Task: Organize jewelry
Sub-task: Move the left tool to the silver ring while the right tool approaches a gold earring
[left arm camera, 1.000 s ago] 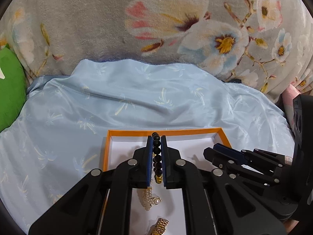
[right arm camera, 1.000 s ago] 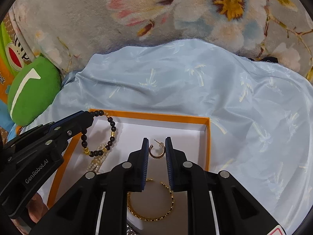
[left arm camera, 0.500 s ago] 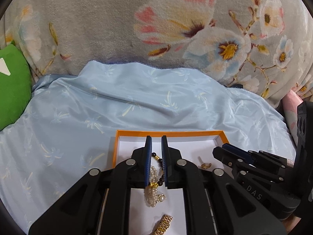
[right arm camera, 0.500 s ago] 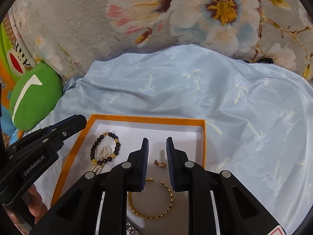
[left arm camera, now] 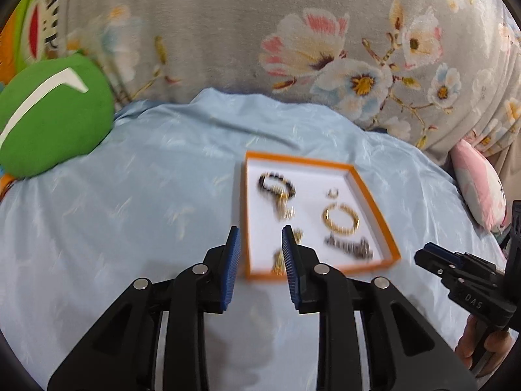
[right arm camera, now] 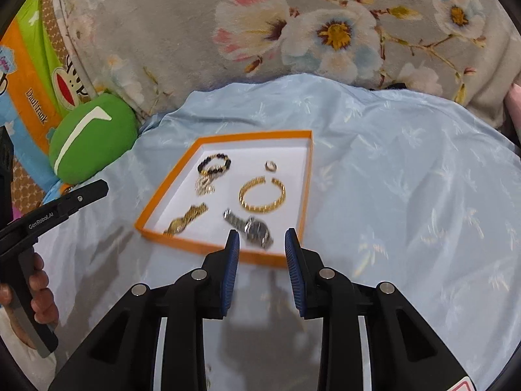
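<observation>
Both grippers, left [left arm camera: 260, 236] and right [right arm camera: 262, 239], hover near the orange tray [right arm camera: 228, 137]. Fingers are opening, empty. Jewelry lies inside.

I see a matt orange card tray [right arm camera: 182, 176] with a white paper-like floor, sitting on smooth, slightly shiny light blue cloth [right arm camera: 407, 195]. Gold bangle [right arm camera: 262, 195] and silver watch [right arm camera: 252, 227] look like polished metal; floral blanket [right arm camera: 202, 32] at the far side looks fuzzy.

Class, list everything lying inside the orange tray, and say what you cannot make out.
Inside the orange tray: black bead bracelet overlapping a pearl piece, small earring, gold bangle, gold watch, silver watch. Anything beneath the overlapped pieces stays hidden.
</observation>
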### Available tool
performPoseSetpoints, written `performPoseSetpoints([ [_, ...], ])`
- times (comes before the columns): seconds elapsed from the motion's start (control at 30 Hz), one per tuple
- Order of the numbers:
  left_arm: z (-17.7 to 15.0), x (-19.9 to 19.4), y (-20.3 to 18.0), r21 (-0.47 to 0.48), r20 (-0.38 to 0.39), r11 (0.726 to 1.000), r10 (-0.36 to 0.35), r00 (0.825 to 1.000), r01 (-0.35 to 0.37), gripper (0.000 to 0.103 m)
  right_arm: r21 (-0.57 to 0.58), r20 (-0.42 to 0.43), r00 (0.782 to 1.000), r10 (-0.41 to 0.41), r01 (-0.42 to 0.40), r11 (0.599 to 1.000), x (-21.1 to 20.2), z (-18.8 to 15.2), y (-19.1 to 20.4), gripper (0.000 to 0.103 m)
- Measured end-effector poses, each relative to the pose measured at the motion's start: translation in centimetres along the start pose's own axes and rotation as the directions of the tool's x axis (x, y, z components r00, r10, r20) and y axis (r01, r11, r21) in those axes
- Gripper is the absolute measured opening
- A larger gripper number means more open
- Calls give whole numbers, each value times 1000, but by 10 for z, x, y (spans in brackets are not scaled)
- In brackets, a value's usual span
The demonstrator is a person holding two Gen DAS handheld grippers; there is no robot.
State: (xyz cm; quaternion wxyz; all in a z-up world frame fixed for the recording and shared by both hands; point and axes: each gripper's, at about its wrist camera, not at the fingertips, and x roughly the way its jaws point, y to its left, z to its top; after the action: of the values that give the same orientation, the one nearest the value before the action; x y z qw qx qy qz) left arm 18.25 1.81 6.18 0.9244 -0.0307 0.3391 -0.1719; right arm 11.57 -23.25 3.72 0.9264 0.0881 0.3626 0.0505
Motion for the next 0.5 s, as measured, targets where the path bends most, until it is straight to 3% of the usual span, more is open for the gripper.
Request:
performPoseSetpoints([
  [0.27,-83,-42,5,-39,-85,999,15,996,-19,26,-3,-45,998,-31,31,1000,-31,-70,17,29],
  [0.5,-119,-54,1,-41,-127,999,24,992,-30,26,-8,-53,998,-39,39,999,-39,-97,34,29],
])
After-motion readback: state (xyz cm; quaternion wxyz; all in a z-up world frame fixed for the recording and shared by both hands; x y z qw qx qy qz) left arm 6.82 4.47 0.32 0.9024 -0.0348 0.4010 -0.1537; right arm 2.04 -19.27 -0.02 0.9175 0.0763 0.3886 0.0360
